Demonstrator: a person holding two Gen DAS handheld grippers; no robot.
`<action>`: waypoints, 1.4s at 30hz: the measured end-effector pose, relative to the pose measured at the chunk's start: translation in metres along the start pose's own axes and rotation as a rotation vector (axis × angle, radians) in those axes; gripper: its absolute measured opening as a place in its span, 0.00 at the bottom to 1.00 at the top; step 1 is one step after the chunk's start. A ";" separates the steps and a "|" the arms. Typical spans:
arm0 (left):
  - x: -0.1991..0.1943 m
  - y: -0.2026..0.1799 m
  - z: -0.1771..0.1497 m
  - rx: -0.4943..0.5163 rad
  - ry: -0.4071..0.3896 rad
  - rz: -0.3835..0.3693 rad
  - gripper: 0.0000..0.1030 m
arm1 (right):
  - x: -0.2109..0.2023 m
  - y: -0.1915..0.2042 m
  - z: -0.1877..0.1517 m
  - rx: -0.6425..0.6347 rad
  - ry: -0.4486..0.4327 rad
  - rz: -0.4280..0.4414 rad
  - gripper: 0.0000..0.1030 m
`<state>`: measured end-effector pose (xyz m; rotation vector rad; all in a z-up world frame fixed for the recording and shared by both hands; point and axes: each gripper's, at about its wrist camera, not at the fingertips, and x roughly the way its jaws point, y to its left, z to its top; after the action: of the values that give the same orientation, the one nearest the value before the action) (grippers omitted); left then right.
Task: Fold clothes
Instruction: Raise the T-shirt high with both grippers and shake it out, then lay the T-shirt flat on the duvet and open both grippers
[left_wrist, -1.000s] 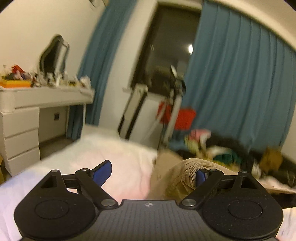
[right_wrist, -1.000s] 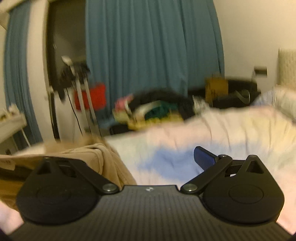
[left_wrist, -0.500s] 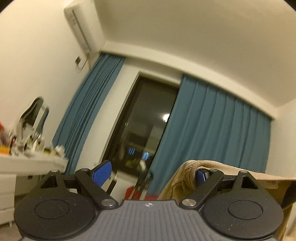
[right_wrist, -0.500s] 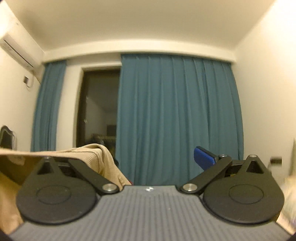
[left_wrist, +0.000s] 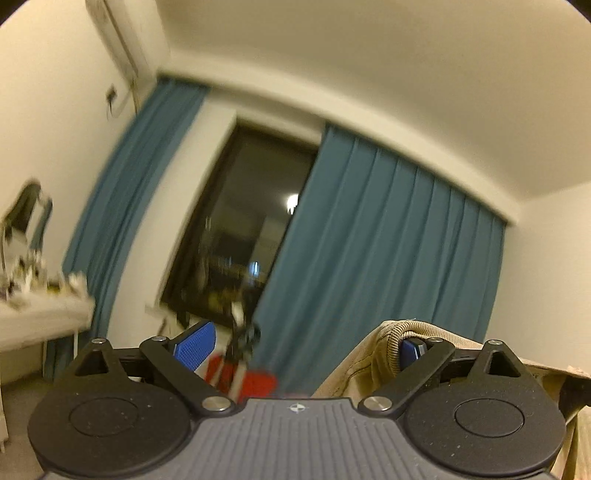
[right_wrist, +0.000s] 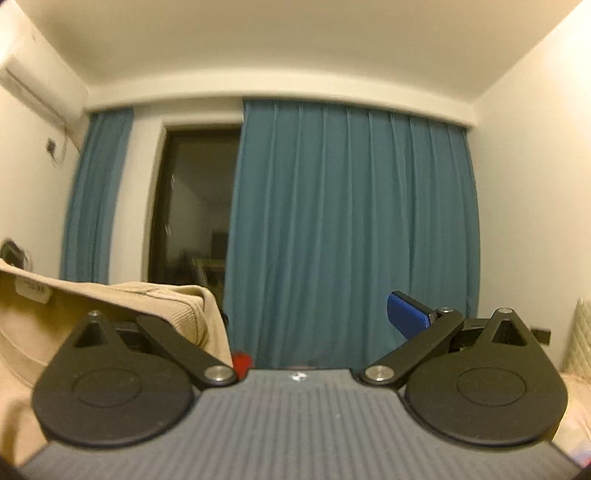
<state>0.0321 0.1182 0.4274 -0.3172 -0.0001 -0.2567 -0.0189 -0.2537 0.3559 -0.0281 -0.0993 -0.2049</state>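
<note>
Both grippers point about level at the teal pleated curtain (right_wrist: 351, 221). The left gripper (left_wrist: 303, 341) stands wide, its jaws having just been opening, with the tan ribbed-hem garment (left_wrist: 391, 332) draped over its right finger only. The right gripper (right_wrist: 306, 314) is wide too, the garment hung over its left finger.

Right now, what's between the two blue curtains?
A dark window sits between the left curtain and the right curtain, with a strip of white wall beside the left one. The right wrist view shows it plainly.
</note>
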 end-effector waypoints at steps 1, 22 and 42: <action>0.019 0.005 -0.013 -0.003 0.032 0.007 0.94 | 0.013 -0.001 -0.012 -0.002 0.031 -0.005 1.00; 0.540 0.103 -0.425 0.042 0.506 0.175 0.92 | 0.449 -0.008 -0.435 0.001 0.522 -0.136 1.00; 0.465 0.109 -0.446 0.249 0.809 0.049 1.00 | 0.374 0.043 -0.416 0.032 0.668 0.125 1.00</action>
<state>0.4916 -0.0349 -0.0114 0.0509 0.7677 -0.3187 0.3938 -0.3031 -0.0208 0.0664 0.5632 -0.0792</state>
